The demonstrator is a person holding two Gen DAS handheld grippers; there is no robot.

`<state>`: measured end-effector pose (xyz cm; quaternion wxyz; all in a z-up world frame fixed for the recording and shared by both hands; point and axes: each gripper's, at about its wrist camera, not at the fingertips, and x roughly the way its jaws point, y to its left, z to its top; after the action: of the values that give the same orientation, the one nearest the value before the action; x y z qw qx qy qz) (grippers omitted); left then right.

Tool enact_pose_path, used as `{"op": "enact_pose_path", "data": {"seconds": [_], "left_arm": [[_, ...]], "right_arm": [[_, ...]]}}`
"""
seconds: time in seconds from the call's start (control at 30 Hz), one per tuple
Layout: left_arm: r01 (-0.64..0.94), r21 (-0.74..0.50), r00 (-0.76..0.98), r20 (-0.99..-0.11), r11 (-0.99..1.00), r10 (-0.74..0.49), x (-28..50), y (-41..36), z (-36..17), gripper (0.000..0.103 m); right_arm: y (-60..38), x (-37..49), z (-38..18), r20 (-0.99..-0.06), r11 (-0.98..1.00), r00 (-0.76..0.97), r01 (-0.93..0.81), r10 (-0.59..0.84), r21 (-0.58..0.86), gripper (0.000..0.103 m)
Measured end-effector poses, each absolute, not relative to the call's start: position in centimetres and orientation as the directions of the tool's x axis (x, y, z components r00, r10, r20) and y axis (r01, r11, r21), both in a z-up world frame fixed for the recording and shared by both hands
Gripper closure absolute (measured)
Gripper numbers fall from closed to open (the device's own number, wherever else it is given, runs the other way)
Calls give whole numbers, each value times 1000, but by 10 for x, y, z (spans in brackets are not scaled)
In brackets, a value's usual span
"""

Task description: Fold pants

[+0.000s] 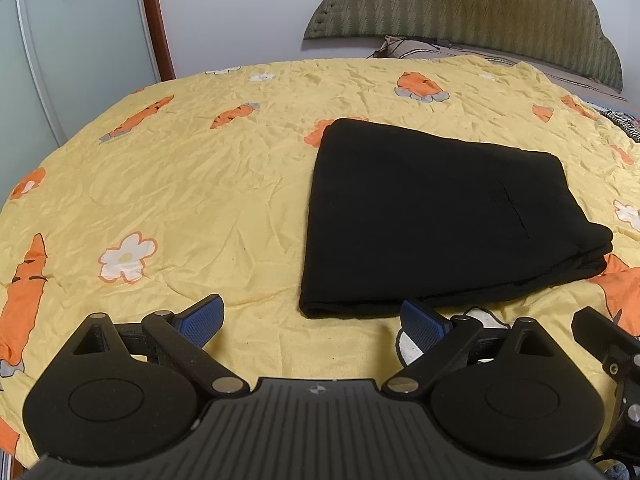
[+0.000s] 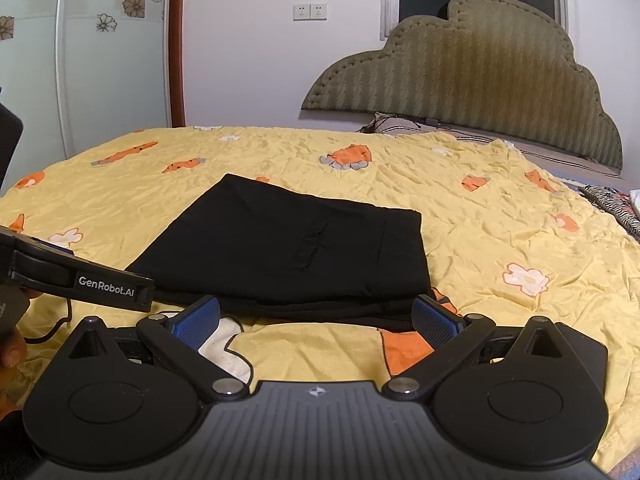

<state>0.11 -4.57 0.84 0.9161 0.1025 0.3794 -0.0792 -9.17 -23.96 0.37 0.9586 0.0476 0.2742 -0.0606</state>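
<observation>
The black pants (image 1: 436, 216) lie folded into a compact, layered rectangle on the yellow bed cover (image 1: 200, 184). In the right wrist view the pants (image 2: 288, 248) sit just beyond my fingertips. My left gripper (image 1: 314, 316) is open and empty, just short of the pants' near left corner. My right gripper (image 2: 316, 316) is open and empty, at the pants' near edge. The left gripper's body (image 2: 80, 280) shows at the left of the right wrist view, and part of the right gripper (image 1: 608, 344) shows at the right edge of the left wrist view.
The yellow cover with carrot and flower prints spans the bed. A padded olive headboard (image 2: 480, 92) stands at the back right with a pillow (image 2: 400, 124) below it. A wardrobe with floral panels (image 2: 80, 40) stands at the left. Striped fabric (image 2: 616, 204) lies at the right edge.
</observation>
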Motion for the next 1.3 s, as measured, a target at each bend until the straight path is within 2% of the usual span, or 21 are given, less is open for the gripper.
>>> {"op": "enact_pose_path", "data": {"seconds": [0.67,1.3], "left_arm": [[193,91,676,-734,977,-65,5,-37,4,6],[182,102,700,-712,978,-56,2,-36,5,6]], "right_arm": [[-242,-90,6,-541,987,837,145,-81,76,0],[-241,-90,3,-547,989,833,137,-79,65,0]]}}
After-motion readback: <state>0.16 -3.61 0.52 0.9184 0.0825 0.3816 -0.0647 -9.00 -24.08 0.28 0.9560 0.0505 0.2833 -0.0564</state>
